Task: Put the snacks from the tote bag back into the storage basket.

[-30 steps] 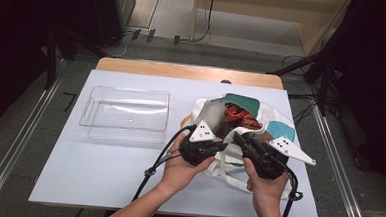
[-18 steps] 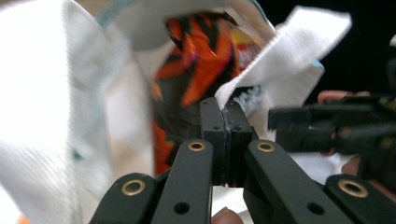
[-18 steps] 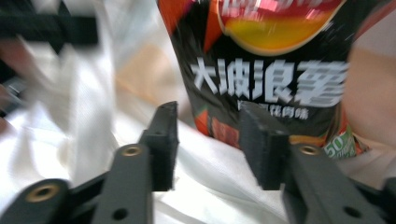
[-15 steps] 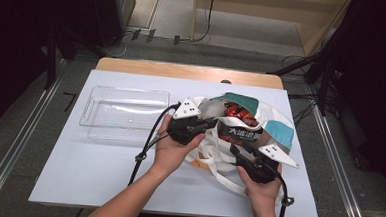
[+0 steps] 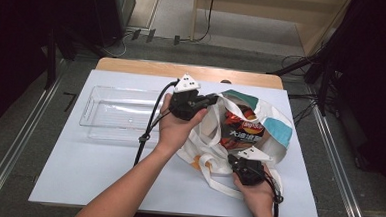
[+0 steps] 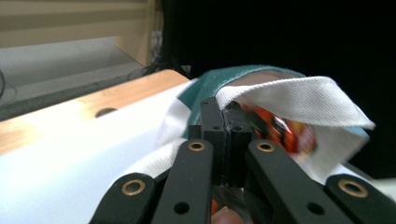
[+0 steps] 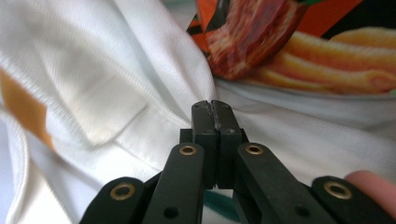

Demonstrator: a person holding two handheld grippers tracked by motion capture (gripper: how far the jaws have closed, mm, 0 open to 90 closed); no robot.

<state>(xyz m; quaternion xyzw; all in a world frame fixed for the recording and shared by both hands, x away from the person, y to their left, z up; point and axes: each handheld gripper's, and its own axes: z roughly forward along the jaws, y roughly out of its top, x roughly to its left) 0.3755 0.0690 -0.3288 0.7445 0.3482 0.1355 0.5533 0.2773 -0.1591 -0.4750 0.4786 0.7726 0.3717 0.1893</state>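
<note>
A white tote bag [image 5: 273,120] with teal patches lies right of centre on the table, its mouth pulled wide. An orange-red snack bag [image 5: 242,131] lies inside it. My left gripper [image 5: 212,98] is at the bag's far left rim, shut on a white strap [image 6: 299,95] at its tips [image 6: 223,111]; the snack bag [image 6: 285,130] shows behind. My right gripper [image 5: 232,162] is at the near rim, shut on a fold of the white cloth [image 7: 116,93] at its tips [image 7: 214,109]. The snack bag's print [image 7: 303,51] lies just beyond them.
A clear plastic tray [image 5: 115,112] stands empty at the left, beside my left hand. A white sheet [image 5: 87,168] covers the table, with a wooden strip [image 5: 148,68] along the far edge. Dark floor, rails and cables surround the table.
My left gripper has moved to the far side and my right gripper toward the near edge, each holding bag cloth. The bag's mouth has spread open and shows more of the snack bag.
</note>
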